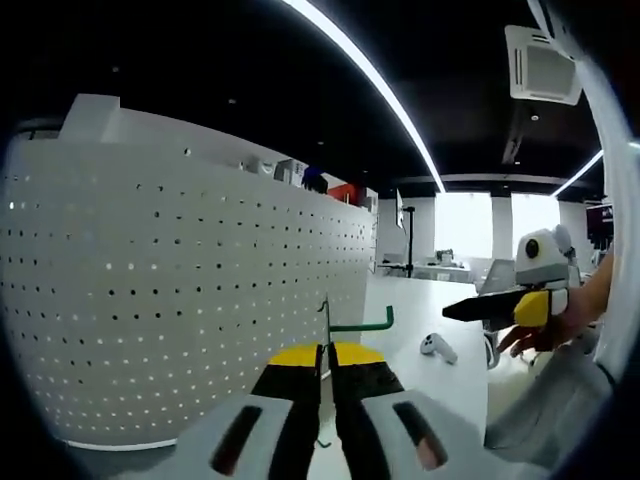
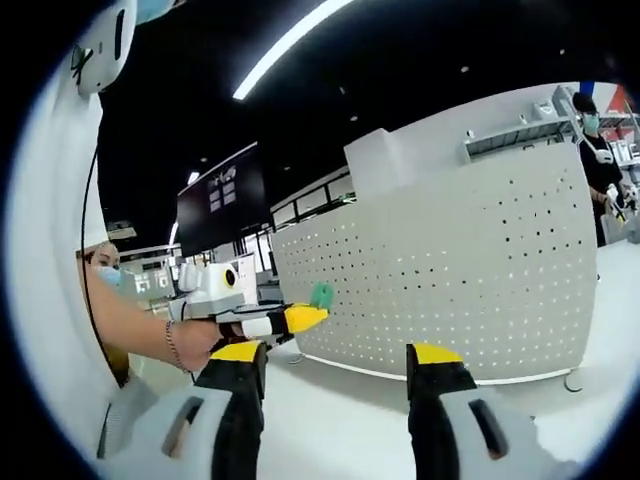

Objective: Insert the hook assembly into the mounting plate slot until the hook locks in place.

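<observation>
1. In the left gripper view, the left gripper (image 1: 327, 362) has its yellow-tipped jaws clenched on a green hook (image 1: 360, 324), the two tips nearly meeting around the hook's thin upright stem.
2. The hook's stem runs up from between the jaws, and its green arm runs off to the right of that view, ending in a short upturned tip. The long axis of the arm lies across the view, roughly parallel to the face of the white pegboard (image 1: 190, 290).
3. The pegboard stands upright on the white surface (image 1: 430, 375), just to the left of the hook; whether they touch cannot be told.
4. A small white controller (image 1: 437, 347) lies on the surface to the right of the hook, apart from it.
5. In the right gripper view, the right gripper (image 2: 338, 362) has its jaws released and wide apart, with nothing between them.
6. The same view shows the left gripper from the side, held by a person's hand (image 2: 195, 342), with the green hook at its yellow tip, close to the pegboard's left edge.
</observation>
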Demonstrator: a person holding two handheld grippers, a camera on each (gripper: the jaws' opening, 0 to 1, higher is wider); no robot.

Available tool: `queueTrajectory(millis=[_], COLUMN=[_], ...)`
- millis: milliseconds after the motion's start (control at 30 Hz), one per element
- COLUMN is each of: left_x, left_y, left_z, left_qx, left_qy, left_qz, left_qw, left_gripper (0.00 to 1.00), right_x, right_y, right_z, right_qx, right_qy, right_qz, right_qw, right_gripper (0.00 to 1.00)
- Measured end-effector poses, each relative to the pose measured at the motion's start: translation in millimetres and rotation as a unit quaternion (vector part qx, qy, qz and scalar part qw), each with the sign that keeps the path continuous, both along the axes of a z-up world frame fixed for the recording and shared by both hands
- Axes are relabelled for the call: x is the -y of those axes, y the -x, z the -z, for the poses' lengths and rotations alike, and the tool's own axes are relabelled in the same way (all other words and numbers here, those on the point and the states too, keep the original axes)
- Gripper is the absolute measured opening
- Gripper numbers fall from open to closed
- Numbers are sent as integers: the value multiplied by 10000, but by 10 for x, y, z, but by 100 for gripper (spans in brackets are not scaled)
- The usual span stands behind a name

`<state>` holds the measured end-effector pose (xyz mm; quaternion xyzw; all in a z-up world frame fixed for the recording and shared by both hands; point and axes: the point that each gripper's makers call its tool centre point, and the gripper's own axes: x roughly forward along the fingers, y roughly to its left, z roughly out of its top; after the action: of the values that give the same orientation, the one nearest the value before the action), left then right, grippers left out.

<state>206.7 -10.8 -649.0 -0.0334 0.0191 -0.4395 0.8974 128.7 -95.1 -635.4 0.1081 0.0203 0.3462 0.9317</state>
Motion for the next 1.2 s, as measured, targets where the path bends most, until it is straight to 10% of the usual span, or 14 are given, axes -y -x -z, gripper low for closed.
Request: queueTrajectory(millis=[1200], left_x=[64], left_y=[44], left_z=[-38], left_qx=[10], left_qy=[76], left_qz=[-15], left_qw=[10000], left_gripper=[3], right_x=[-609], right_y=[-403], right_z=[-115], right_qx=[83], right_qy=[-104], right_qz=[-459], right_qw=[9989], right_gripper=[49])
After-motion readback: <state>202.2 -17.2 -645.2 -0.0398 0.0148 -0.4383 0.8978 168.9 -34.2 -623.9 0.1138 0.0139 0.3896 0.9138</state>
